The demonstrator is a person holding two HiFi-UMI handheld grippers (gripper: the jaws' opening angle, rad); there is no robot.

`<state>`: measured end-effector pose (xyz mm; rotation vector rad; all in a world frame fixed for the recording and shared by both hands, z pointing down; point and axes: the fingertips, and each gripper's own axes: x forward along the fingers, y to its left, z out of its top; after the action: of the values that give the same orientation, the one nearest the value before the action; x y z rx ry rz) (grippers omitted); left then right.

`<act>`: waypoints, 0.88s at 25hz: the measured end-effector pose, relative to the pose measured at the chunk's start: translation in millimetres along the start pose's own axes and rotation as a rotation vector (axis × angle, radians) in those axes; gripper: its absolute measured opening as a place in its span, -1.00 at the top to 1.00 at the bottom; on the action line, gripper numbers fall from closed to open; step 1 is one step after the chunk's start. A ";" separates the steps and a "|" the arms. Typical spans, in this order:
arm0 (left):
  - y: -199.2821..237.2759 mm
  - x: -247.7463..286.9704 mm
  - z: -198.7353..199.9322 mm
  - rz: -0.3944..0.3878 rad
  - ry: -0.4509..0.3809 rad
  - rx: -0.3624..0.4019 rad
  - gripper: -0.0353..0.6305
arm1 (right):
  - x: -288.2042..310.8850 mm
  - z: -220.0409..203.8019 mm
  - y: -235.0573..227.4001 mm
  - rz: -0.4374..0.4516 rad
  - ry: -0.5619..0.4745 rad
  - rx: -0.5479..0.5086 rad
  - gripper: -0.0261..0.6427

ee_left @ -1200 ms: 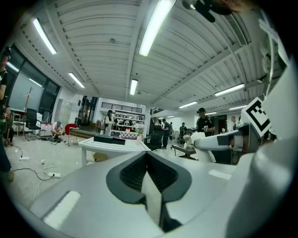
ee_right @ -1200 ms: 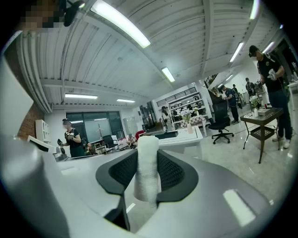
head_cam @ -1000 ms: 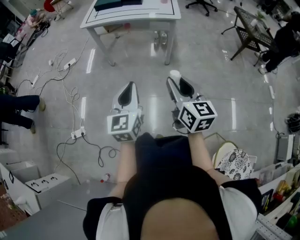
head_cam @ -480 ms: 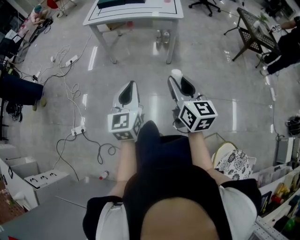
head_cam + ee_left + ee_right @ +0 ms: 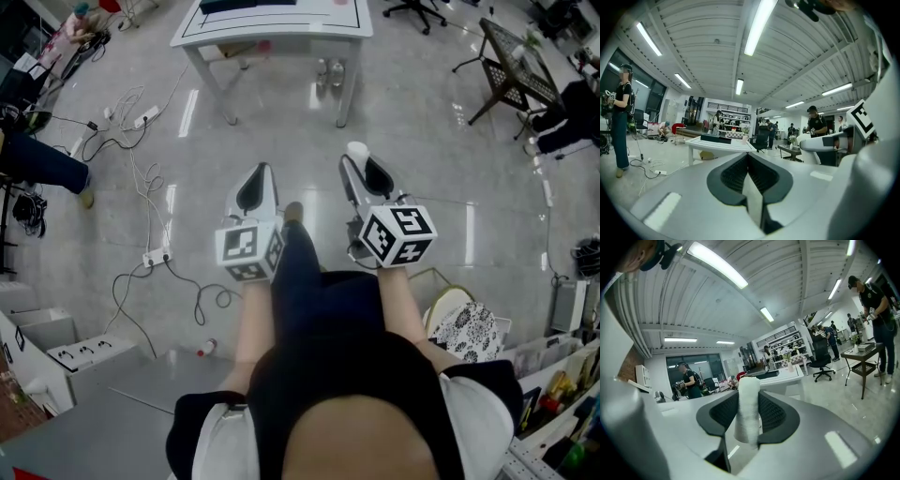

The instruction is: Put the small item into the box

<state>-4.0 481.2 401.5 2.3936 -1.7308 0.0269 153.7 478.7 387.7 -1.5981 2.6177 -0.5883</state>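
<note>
Ahead, floor [image 5: 422, 141], table [image 5: 272, 41] edge, right gripper [image 5: 352, 161] clamping roll [image 5: 749, 404]

1. no words, brands, numbers or signs can be read in any view.
2. left cube [image 5: 248, 251] on the left gripper [image 5: 259, 176]: black-and-white square markers only, a coded pattern, not letters.
3. right cube [image 5: 397, 236] on the right gripper [image 5: 356, 159]: the same kind of markers.

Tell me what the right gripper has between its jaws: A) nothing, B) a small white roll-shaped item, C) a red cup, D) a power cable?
B: in the right gripper view the right gripper has its jaws pressed on a small white item that stands upright between them.
</note>
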 end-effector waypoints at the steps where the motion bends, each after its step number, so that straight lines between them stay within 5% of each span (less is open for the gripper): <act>1: 1.7 0.9 0.3 0.001 0.001 0.000 0.87 | 1.9 0.1 0.2 0.000 0.000 0.001 0.53; 22: 41.2 65.6 25.5 -0.001 -0.010 -0.013 0.87 | 77.4 28.2 -10.6 0.000 0.011 -0.008 0.53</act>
<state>-24.3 403.0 390.4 2.3897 -1.7287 0.0032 131.8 399.1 378.6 -1.6014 2.6312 -0.5890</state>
